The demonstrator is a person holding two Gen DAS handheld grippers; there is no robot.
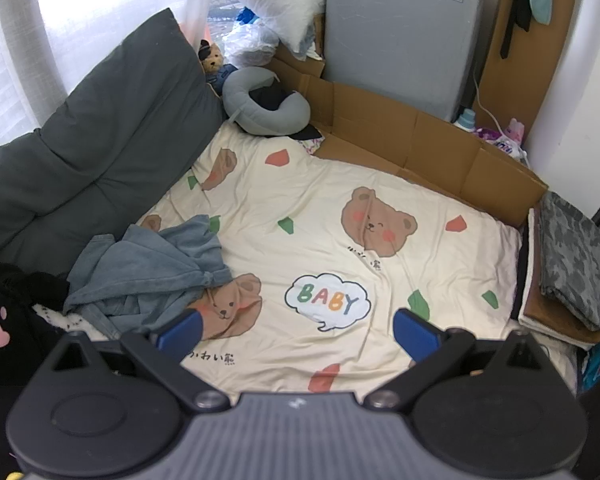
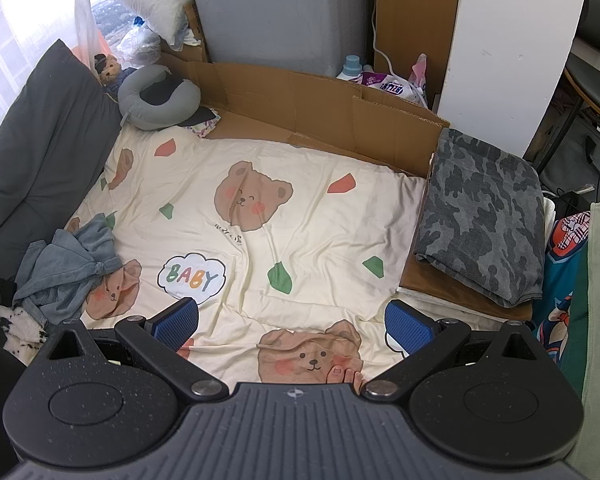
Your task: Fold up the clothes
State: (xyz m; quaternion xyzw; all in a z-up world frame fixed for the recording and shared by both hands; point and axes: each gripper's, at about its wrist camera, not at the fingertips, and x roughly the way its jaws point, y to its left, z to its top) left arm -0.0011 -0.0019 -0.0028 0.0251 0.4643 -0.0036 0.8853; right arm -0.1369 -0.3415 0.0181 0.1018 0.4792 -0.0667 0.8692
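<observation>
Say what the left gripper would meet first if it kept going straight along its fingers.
Most likely the bear-print bedsheet, near its BABY bubble; the left gripper is open and empty, and the blue garment lies off to one side.

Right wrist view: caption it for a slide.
Open right tool above the bear-print sheet; crumpled blue garment left, folded camouflage garment right.

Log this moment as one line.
left gripper open, empty | right gripper open, empty | denim garment crumpled, unfolded | camo cloth folded

Crumpled denim garment [image 2: 66, 270] on bedsheet [image 2: 300, 240]
</observation>
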